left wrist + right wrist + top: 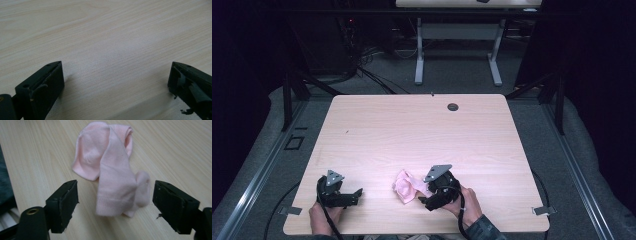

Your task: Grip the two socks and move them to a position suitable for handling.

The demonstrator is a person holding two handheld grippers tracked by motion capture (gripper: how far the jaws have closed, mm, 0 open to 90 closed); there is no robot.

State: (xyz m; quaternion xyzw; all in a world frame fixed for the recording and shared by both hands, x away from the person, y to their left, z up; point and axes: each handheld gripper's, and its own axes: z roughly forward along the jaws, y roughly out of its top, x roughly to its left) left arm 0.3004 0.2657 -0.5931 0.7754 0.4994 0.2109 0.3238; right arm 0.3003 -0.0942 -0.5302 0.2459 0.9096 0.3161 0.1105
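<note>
A crumpled pale pink sock [406, 186] lies near the front edge of the light wooden table [412, 125], between the two hands. In the right gripper view the sock [112, 170] is folded over itself, and its cuff end hangs between my right gripper's [115, 202] black jaws. The jaws stand apart on either side with a gap to the cloth. From above, my right gripper [423, 196] points left at the sock. My left gripper [358, 196] rests at the front left, apart from the sock. Its jaws [116, 75] are wide open over bare wood.
A small dark grommet hole [453, 106] sits near the table's far edge. Behind the table stands another desk with white legs [457, 50] and loose cables on the floor. Metal rails run along both sides.
</note>
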